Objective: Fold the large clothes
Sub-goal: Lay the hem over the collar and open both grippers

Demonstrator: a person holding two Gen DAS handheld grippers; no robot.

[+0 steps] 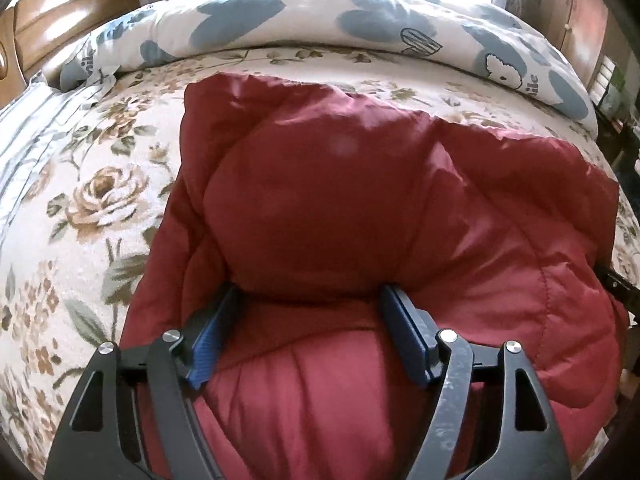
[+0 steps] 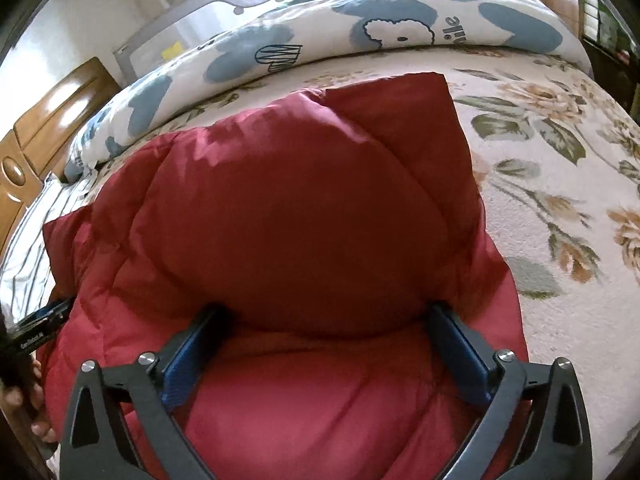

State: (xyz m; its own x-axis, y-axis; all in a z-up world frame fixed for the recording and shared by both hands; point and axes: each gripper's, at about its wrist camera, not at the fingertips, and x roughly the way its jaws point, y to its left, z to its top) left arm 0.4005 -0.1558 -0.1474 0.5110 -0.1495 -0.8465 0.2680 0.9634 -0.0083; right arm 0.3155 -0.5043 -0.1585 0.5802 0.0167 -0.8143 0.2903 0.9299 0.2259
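Note:
A dark red padded jacket (image 1: 360, 200) lies in a folded heap on the floral bed cover (image 1: 100, 184). It also fills the right wrist view (image 2: 288, 216). My left gripper (image 1: 312, 300) has its jaws wide apart, and a puffed fold of the jacket bulges between the blue pads (image 1: 404, 336). My right gripper (image 2: 324, 320) stands the same way, jaws wide apart around a puffed fold, with blue pads (image 2: 460, 352) on both sides. The fingertips of both grippers are buried in the fabric. The left gripper's body shows at the left edge of the right wrist view (image 2: 40, 328).
A rolled white duvet with blue blotches (image 1: 320, 20) lies across the far side of the bed. A striped sheet (image 1: 36, 128) lies at the left. A wooden headboard (image 1: 60, 12) stands at the far left, and wooden furniture (image 1: 580, 12) at the far right.

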